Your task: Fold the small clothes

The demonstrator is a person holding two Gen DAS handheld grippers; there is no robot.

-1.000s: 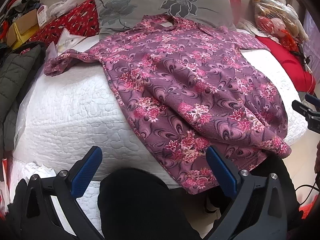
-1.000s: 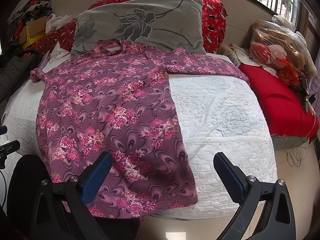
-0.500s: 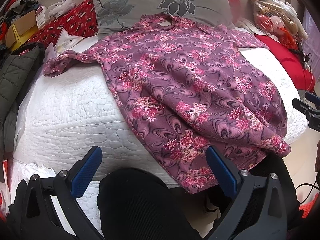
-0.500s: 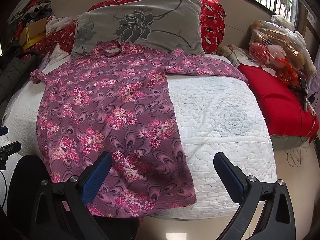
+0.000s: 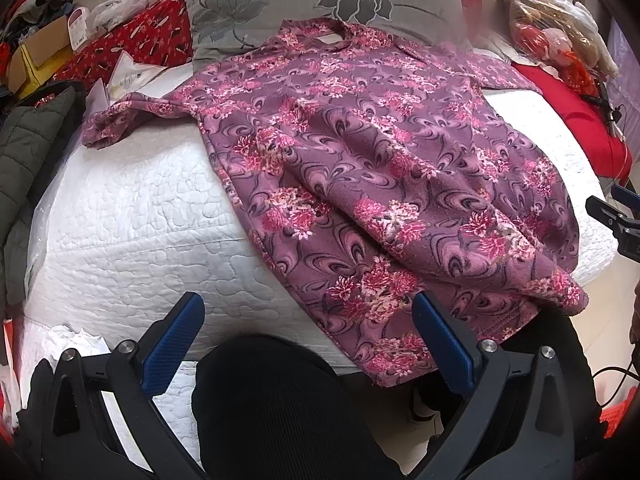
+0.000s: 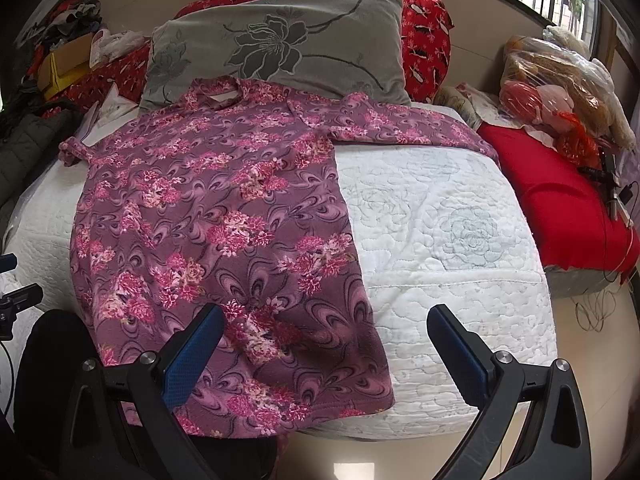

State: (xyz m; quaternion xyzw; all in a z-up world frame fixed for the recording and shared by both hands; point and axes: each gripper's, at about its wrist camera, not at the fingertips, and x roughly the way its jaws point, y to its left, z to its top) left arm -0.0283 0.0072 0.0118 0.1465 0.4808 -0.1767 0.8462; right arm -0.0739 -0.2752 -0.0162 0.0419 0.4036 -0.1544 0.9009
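Note:
A purple long-sleeved shirt with pink flowers [image 5: 360, 152] [image 6: 216, 216] lies spread on a white quilted bed [image 5: 132, 224] [image 6: 448, 232], collar toward the pillow, hem hanging over the near edge. One sleeve stretches left [image 5: 116, 120], the other right [image 6: 412, 128]. My left gripper [image 5: 308, 332] hovers open just short of the bed's near edge, its right finger by the hem. My right gripper [image 6: 326, 344] is open above the hem's right corner. Neither holds anything.
A grey flowered pillow [image 6: 304, 44] leans at the head of the bed. A dark jacket [image 5: 28, 140] lies at the left, a red cushion [image 6: 560, 192] and plastic bags [image 6: 560, 76] at the right. A person's dark-clothed knee [image 5: 272, 400] is below the left gripper.
Both views have shifted only slightly; the shirt lies as before and both grippers stay open.

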